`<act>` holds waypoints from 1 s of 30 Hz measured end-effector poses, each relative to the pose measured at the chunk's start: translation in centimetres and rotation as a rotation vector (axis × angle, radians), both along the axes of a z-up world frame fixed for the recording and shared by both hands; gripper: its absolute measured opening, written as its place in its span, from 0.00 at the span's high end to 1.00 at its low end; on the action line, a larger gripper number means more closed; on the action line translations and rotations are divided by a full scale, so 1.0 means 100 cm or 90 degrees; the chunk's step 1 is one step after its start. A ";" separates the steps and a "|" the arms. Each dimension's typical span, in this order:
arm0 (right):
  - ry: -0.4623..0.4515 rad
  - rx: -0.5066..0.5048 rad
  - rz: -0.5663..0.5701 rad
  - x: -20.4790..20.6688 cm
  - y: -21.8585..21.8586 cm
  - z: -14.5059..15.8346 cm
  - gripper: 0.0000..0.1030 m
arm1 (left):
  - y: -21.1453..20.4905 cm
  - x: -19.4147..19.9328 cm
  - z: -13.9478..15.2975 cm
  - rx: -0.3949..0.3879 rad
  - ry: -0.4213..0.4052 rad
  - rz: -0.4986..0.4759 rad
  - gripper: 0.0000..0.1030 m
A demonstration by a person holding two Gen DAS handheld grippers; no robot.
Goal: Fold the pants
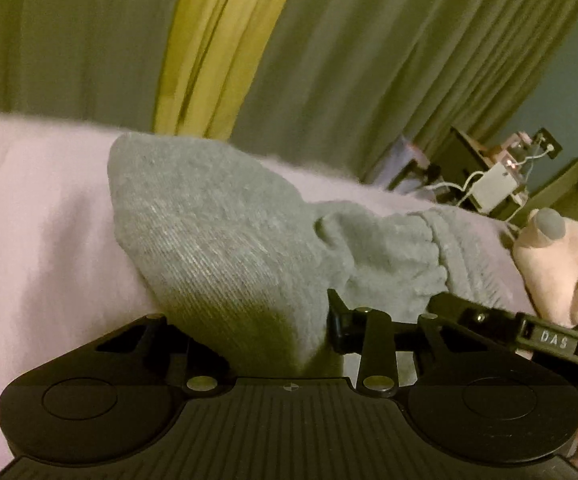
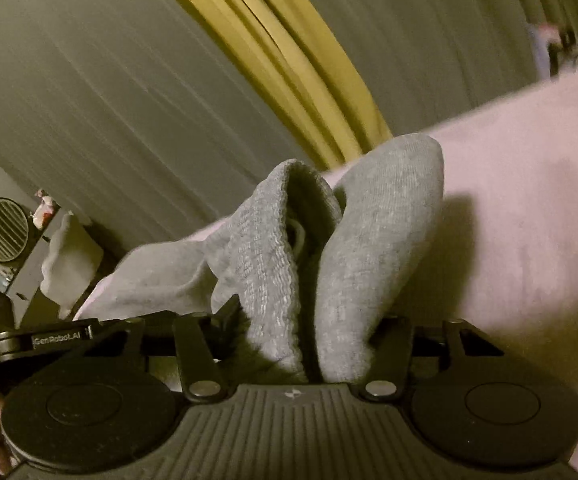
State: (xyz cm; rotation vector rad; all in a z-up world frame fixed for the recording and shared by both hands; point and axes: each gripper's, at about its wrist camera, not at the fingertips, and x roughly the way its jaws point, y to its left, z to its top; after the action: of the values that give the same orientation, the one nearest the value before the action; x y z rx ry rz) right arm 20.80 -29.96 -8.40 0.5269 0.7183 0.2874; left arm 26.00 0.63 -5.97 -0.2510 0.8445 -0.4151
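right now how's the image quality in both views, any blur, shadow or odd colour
Left wrist view: curtains streaked by motion blur, yellow-green cast, gray pants fairly sharp in the left gripper. Right wrist view: curtains smeared too, the bed sheet edge bent by the fisheye, a hard shadow beside the pants at the right gripper.

Bunched grey pants [image 1: 225,232] fill the space directly ahead of both claws, fabric rising between the fingers. Pink bed [image 1: 41,216] lies bare to the left of the pants. To the right a plush toy [image 1: 557,256] sits just beside the fabric; the right claw [image 1: 441,320] crosses there too
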 end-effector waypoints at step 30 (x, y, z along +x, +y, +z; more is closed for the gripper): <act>0.152 -0.329 -0.038 -0.159 0.069 -0.016 0.04 | -0.005 -0.178 -0.064 0.307 0.136 0.141 0.02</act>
State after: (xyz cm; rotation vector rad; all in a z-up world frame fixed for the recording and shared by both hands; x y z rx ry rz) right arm 4.86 -23.08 -10.03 0.0888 0.9679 -0.0243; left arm 8.18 0.15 -12.36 0.0616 1.0863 0.0297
